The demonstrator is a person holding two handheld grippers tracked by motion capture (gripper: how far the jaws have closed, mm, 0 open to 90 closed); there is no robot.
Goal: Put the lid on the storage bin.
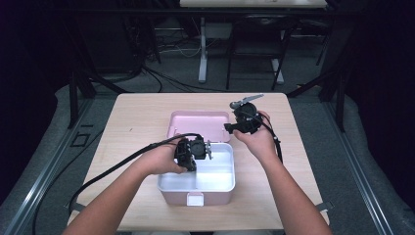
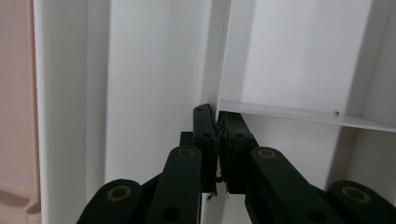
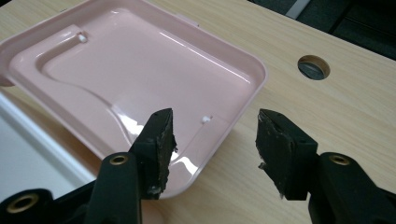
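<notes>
The box [image 1: 215,181], pink outside with a smooth white divided insert, sits at the table's [image 1: 137,117] near centre. The left gripper [image 2: 218,122] reaches into it, jaws pinched shut on the thin white divider [image 2: 223,56] (glossy plastic; no writing readable). At the box's 12 o'clock lies the glossy pink lid [image 3: 140,74], inside up, its near corner hidden by a jaw. The right gripper [image 3: 215,140] hovers at the lid's 3 o'clock edge, jaws parted and empty. The wood-grain table has a round hole [image 3: 314,66].
</notes>
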